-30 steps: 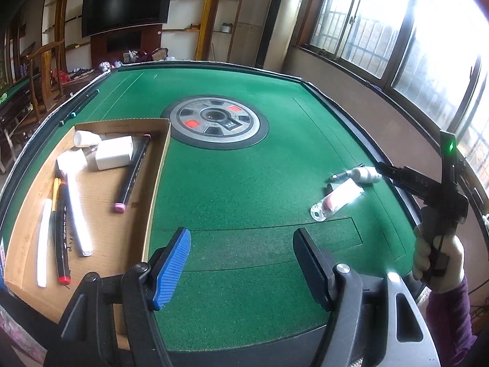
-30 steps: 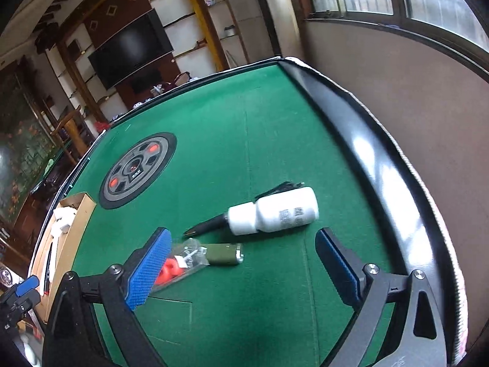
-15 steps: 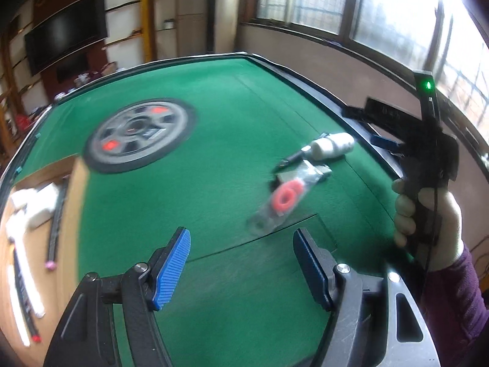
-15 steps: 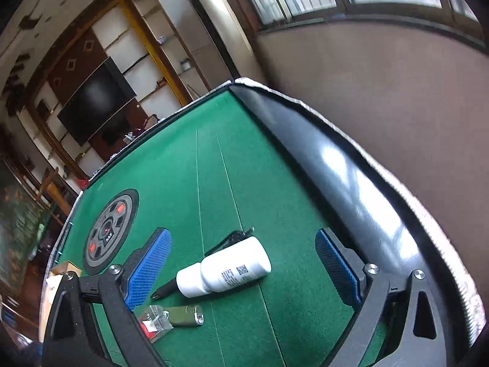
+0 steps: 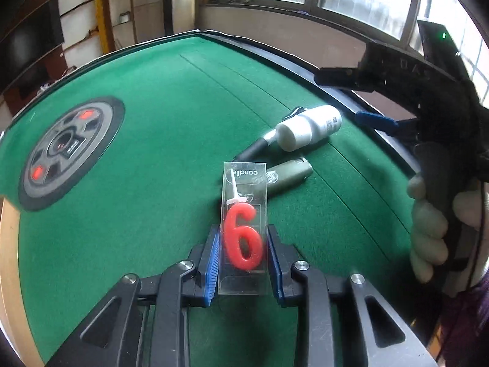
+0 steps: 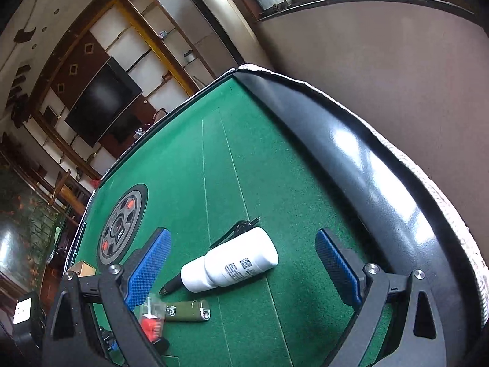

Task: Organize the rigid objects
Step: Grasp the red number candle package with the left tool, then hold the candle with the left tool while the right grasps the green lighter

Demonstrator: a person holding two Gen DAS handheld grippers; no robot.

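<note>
Clear plastic sat between your left gripper [image 5: 243, 263]'s blue pads [image 5: 211, 263]: the candle case [image 5: 244, 229], with its red number six, was pinched across its narrow width near the end closest to you. Its long axis ran straight out along the fingers, so the far end overhung the felt and pointed toward the other loose pieces. Whether that end touched the green table [image 5: 171, 128] or floated just above it, the pictures did not settle.

Just beyond the case's far corner lay the olive lighter [image 5: 288, 176], slanted up to the right. Past it rested the white bottle [image 5: 308, 128] on its side, cap toward your left, with a black pen [image 5: 255, 150] emerging from beneath or behind it.

Your right gripper [image 6: 241, 263] hung spread wide and held nothing. From its own camera the white bottle [image 6: 230, 264] lay directly between the two blue pads, long axis running across the gap rather than along the fingers. That hand looked the nearer one for the bottle, lighter [image 6: 188, 310] and pen [image 6: 171, 284].

Farther left sat the round grey centre panel [image 5: 65, 150], and only a pale sliver of the cardboard tray [image 5: 6, 244] showed at the left edge. My judgement: carrying the case home meant swinging left, well away from this cluster.
</note>
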